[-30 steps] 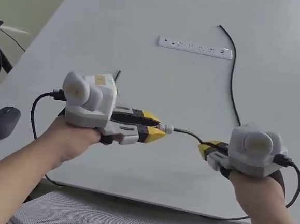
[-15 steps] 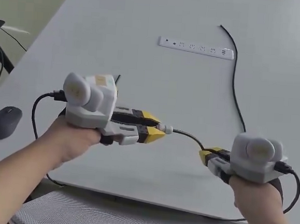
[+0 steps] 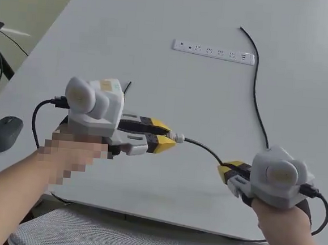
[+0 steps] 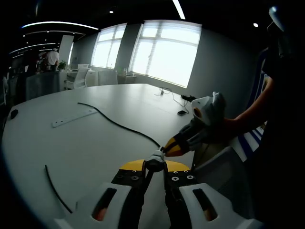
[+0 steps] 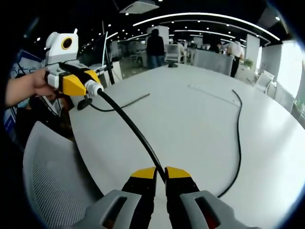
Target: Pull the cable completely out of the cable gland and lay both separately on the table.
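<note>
My left gripper is shut on a small white cable gland, which pokes out between its yellow tips. A black cable runs out of the gland in a sagging arc to my right gripper, which is shut on it. In the right gripper view the cable rises from the closed jaws to the gland in the left gripper. Both grippers hover over the near edge of the white table. The cable's tail behind the right gripper is hidden.
A white power strip lies at the far middle, its black cord trailing toward the near right. A short black wire piece lies behind the left gripper. A dark mouse sits at the left edge; a mesh chair is below.
My right gripper has drawn down and to the right, away from the left one, and a longer stretch of cable now shows between gland and right jaws. The left gripper shifted slightly left.
</note>
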